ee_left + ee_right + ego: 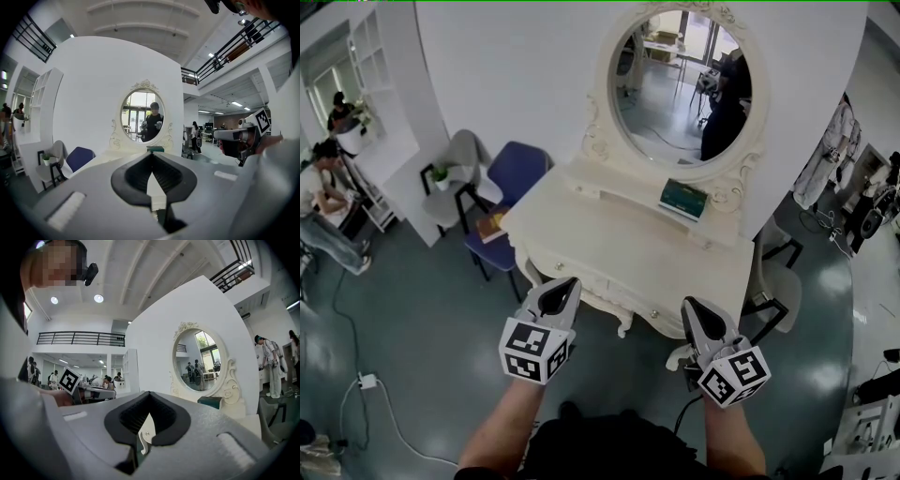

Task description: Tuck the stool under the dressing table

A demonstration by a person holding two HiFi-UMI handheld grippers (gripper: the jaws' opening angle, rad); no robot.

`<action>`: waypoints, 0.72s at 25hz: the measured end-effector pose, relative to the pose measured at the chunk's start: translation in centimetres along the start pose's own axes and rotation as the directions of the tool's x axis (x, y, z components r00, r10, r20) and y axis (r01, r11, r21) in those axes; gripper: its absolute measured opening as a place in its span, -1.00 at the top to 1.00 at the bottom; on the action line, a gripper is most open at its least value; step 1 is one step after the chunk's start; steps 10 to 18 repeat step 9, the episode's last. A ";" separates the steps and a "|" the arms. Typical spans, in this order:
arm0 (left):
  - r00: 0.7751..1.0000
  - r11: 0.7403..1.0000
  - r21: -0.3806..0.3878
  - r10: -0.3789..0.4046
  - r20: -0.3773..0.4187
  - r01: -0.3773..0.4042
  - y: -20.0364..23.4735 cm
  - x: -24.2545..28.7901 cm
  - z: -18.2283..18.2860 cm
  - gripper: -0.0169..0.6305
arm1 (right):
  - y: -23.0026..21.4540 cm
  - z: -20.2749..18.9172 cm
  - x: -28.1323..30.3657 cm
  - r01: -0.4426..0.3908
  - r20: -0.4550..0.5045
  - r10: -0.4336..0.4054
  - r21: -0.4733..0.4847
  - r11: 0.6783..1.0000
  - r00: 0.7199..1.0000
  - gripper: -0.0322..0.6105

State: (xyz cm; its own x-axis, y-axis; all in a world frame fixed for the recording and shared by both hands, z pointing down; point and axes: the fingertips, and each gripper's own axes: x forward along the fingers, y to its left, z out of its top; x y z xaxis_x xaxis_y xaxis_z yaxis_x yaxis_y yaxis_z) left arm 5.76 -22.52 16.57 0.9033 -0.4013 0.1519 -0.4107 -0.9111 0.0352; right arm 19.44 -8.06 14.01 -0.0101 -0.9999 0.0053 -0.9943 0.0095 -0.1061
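1. We count one dressing table [619, 248], with one oval mirror [680, 84] above its back edge.
2. We see one teal box [683, 198] at that back edge.
3. We count three chairs: one blue chair [516, 173] and one grey chair [464, 155] off the table's left end, and one pale chair [776, 281] off its right end.
4. We count two grippers: left gripper [565, 284], right gripper [694, 307].
5. We see two people at the far left: a seated person [321, 202] and a second person [339, 111].

Table [609, 246] cream, smooth satin paint, probably wood; floor [422, 323] glossy grey; far-left chair [518, 169] blue cloth, matt.
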 end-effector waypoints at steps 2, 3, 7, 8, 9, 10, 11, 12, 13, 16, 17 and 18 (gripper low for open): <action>1.000 1.000 -0.001 -0.001 -0.004 0.001 -0.1 0.1 -0.2 0.90 | -0.1 -0.2 0.0 0.000 -0.003 0.000 0.002 1.000 1.000 0.89; 1.000 1.000 -0.002 -0.001 -0.005 0.001 -0.1 0.2 -0.2 0.90 | -0.2 -0.2 -0.1 -0.002 -0.003 0.002 0.003 1.000 1.000 0.89; 1.000 1.000 -0.005 -0.004 -0.011 0.004 -0.1 0.3 -0.4 0.90 | -0.1 -0.4 0.1 -0.005 -0.008 0.005 0.010 1.000 1.000 0.89; 1.000 1.000 -0.006 -0.004 -0.013 0.004 -0.1 0.3 -0.5 0.90 | -0.1 -0.5 0.2 -0.005 -0.009 0.005 0.011 1.000 1.000 0.89; 1.000 1.000 -0.007 -0.005 -0.015 0.005 -0.1 0.4 -0.5 0.90 | -0.1 -0.5 0.2 -0.005 -0.011 0.006 0.012 1.000 1.000 0.89; 1.000 1.000 -0.007 -0.005 -0.015 0.005 -0.1 0.4 -0.5 0.90 | -0.1 -0.5 0.2 -0.005 -0.011 0.006 0.012 1.000 1.000 0.89; 1.000 1.000 -0.007 -0.005 -0.015 0.005 -0.1 0.4 -0.5 0.90 | -0.1 -0.5 0.2 -0.005 -0.011 0.006 0.012 1.000 1.000 0.89; 1.000 1.000 -0.007 -0.005 -0.015 0.005 -0.1 0.4 -0.5 0.90 | -0.1 -0.5 0.2 -0.005 -0.011 0.006 0.012 1.000 1.000 0.89; 1.000 1.000 -0.007 -0.005 -0.015 0.005 -0.1 0.4 -0.5 0.90 | -0.1 -0.5 0.2 -0.005 -0.011 0.006 0.012 1.000 1.000 0.89; 1.000 1.000 -0.007 -0.005 -0.015 0.005 -0.1 0.4 -0.5 0.90 | -0.1 -0.5 0.2 -0.005 -0.011 0.006 0.012 1.000 1.000 0.89; 1.000 1.000 -0.007 -0.005 -0.015 0.005 -0.1 0.4 -0.5 0.90 | -0.1 -0.5 0.2 -0.005 -0.011 0.006 0.012 1.000 1.000 0.89; 1.000 1.000 -0.007 -0.005 -0.015 0.005 -0.1 0.4 -0.5 0.90 | -0.1 -0.5 0.2 -0.005 -0.011 0.006 0.012 1.000 1.000 0.89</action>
